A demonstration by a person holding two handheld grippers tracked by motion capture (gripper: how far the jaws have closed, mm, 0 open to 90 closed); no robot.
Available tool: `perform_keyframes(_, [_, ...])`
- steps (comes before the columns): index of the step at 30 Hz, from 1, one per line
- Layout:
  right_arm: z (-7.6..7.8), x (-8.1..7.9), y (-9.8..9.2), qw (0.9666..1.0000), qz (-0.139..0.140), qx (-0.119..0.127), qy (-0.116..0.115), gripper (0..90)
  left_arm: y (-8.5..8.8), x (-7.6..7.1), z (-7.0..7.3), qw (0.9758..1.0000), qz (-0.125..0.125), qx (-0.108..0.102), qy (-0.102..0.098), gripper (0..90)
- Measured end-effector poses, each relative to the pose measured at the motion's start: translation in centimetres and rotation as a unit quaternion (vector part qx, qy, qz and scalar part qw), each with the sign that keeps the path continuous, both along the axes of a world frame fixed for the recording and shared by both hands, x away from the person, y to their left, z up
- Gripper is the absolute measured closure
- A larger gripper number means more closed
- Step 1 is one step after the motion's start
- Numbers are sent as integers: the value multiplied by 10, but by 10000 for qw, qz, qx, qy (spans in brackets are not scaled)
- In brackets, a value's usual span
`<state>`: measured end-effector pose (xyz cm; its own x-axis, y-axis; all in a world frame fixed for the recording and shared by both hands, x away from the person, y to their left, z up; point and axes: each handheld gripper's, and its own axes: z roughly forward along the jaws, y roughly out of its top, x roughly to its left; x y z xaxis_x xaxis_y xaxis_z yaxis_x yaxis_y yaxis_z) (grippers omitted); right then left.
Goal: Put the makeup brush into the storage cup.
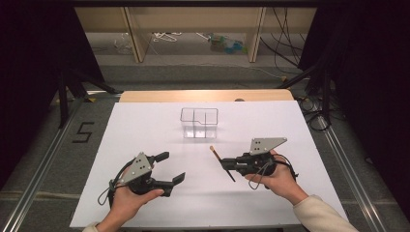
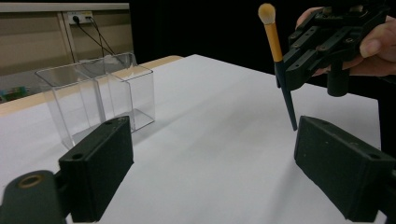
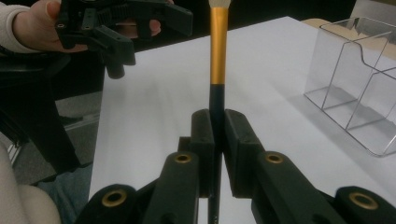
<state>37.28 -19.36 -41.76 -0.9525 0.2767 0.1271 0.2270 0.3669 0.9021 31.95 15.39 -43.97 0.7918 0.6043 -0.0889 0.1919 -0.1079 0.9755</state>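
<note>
A white-topped table [image 1: 145,145] carries one clear compartmented box [image 1: 199,123] toward its far edge.

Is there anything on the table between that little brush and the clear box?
Nothing visible. The brush is clamped in the right tongs, and only bare white tabletop lies between it and the clear box. The left tongs stand open, off to the side.

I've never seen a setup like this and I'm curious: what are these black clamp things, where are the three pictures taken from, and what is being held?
A person sits at a white table with a hand-held two-jaw clamp in each hand. The high view looks down from above; the other two come from cameras riding on each clamp. The left gripper is open and empty. The right gripper is shut on a makeup brush, pinching its dark handle. A clear plastic organizer with compartments stands farther back on the table.
</note>
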Motion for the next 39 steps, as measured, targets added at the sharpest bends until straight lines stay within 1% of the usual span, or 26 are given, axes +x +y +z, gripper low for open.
perform_keyframes(2, [0,-1,1,10000,13,48,8,831,-4,1,0,10000,-34,-68,-1,130])
perform_keyframes(3, [0,-1,2,10000,20,82,14,831,-5,1,0,9999,-30,-89,49,133])
perform_keyframes(4, [0,-1,2,10000,57,70,23,831,-7,2,0,9999,-79,-70,1,137])
perform_keyframes(6, [0,-2,3,9999,55,86,32,831,-10,3,0,9999,-99,-80,13,143])
perform_keyframes(7, [0,-2,4,9999,49,118,9,831,-12,4,0,9998,-138,-124,-9,146])
perform_keyframes(8, [-1,-2,5,9998,93,191,36,831,-13,3,1,9998,-99,-147,83,148])
perform_keyframes(9, [0,-2,5,9998,111,181,60,831,-14,4,1,9997,-133,-177,56,151])
perform_keyframes(10, [0,-2,5,9998,104,159,69,831,-16,4,1,9996,-156,-225,104,153])
perform_keyframes(11, [0,-3,6,9998,16,174,30,831,-17,4,2,9995,-166,-237,121,155])
perform_keyframes(12, [0,-3,6,9998,88,179,61,831,-19,5,2,9995,-201,-234,81,158])
perform_keyframes(14, [0,-3,7,9998,54,150,68,831,-21,6,2,9992,-213,-306,136,166])
perform_keyframes(15, [0,-3,8,9998,56,160,61,831,-22,8,3,9992,-298,-267,49,170])
perform_keyframes(16, [-1,-4,9,9998,48,201,83,831,-24,7,3,9990,-243,-333,148,175])
perform_keyframes(17, [-1,-4,10,9997,41,241,53,831,-26,8,3,9990,-268,-339,146,180])
perform_keyframes(18, [0,-4,10,9998,82,162,94,831,-28,8,3,9987,-300,-381,135,187])
perform_keyframes(19, [-1,-4,10,9998,73,175,70,831,-29,8,4,9989,-290,-352,147,191])
perform_keyframes(22, [-1,-4,11,9997,75,201,90,831,-34,9,4,9986,-330,-390,169,206])
perform_keyframes(23, [-1,-4,10,9998,67,194,81,831,-34,11,4,9984,-380,-390,144,215])
perform_keyframes(24, [0,-4,10,9998,46,188,73,831,-36,11,5,9982,-350,-439,197,227])
perform_keyframes(26, [-1,-5,11,9997,35,200,139,831,-37,12,5,9981,-404,-448,157,243])
perform_keyframes(27, [0,-4,11,9997,47,232,75,831,-40,12,5,9978,-386,-496,207,252])
perform_keyframes(29, [0,-4,11,9997,47,222,71,831,-44,14,6,9975,-435,-515,206,270])
perform_keyframes(34, [-1,-4,12,9996,80,253,82,831,-53,15,7,9961,-507,-662,281,340])
perform_keyframes(36, [-1,-4,12,9996,81,257,81,831,-56,17,8,9957,-619,-662,173,379])
perform_keyframes(37, [-1,-4,12,9996,74,268,77,831,-57,17,8,9956,-601,-690,206,400])
perform_keyframes(39, [-1,-4,13,9996,78,275,81,831,-60,18,9,9952,-625,-738,181,424])
